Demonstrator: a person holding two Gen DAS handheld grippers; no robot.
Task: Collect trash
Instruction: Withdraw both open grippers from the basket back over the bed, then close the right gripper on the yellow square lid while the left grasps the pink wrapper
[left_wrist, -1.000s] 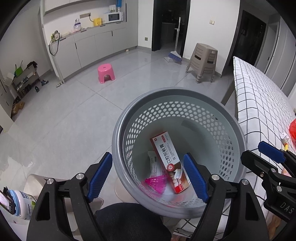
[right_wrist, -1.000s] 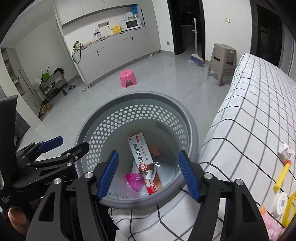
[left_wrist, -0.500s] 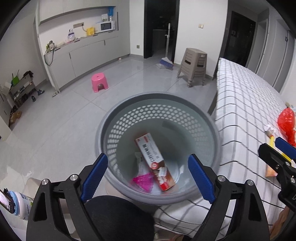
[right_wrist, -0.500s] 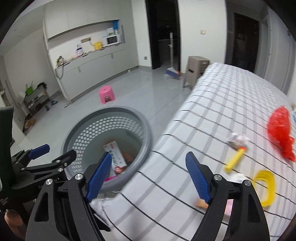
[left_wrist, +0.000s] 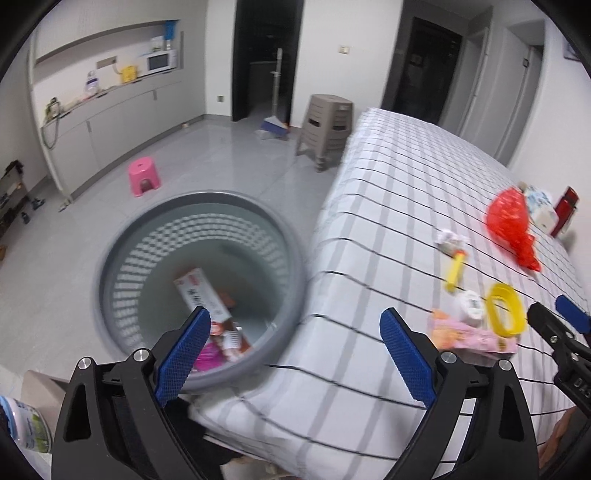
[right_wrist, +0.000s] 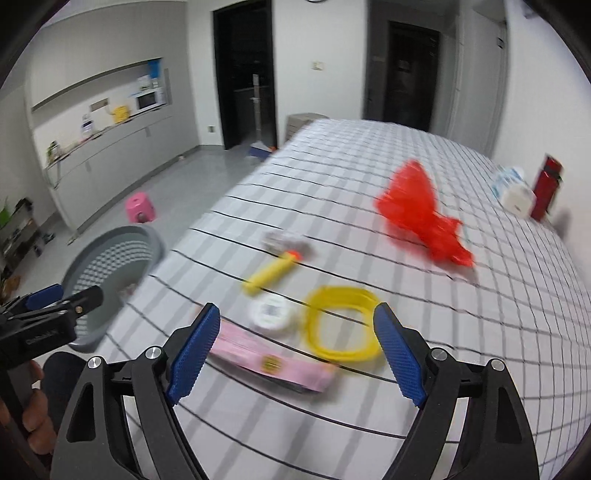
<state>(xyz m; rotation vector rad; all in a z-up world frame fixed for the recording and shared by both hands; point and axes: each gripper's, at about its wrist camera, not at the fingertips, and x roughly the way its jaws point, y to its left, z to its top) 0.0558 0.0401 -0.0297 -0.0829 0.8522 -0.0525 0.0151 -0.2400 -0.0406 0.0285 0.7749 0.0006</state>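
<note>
Both our tongs are empty and their jaws are opening: the left gripper (left_wrist: 291, 347) hangs over the near edge of the bed (left_wrist: 388, 206) beside the bin (left_wrist: 291, 258), and the right gripper (right_wrist: 293, 347) hangs above the litter near that same edge. The bin on the floor already holds a carton (left_wrist: 201, 291) and a pink scrap. On the bed lie a pink packet (right_wrist: 273, 358) just inside the near edge, a yellow ring (right_wrist: 341, 325) and a white disc (right_wrist: 271, 314) beside it, a yellow tube (right_wrist: 269, 273) and a red bag (right_wrist: 421, 214) farther in.

The risk we see is crowding: the ring, disc and packet lie so close that closing on one could nudge another off the edge. The flat packet may also slip from the pads, and the soft bedcover could bunch into the grip.
</note>
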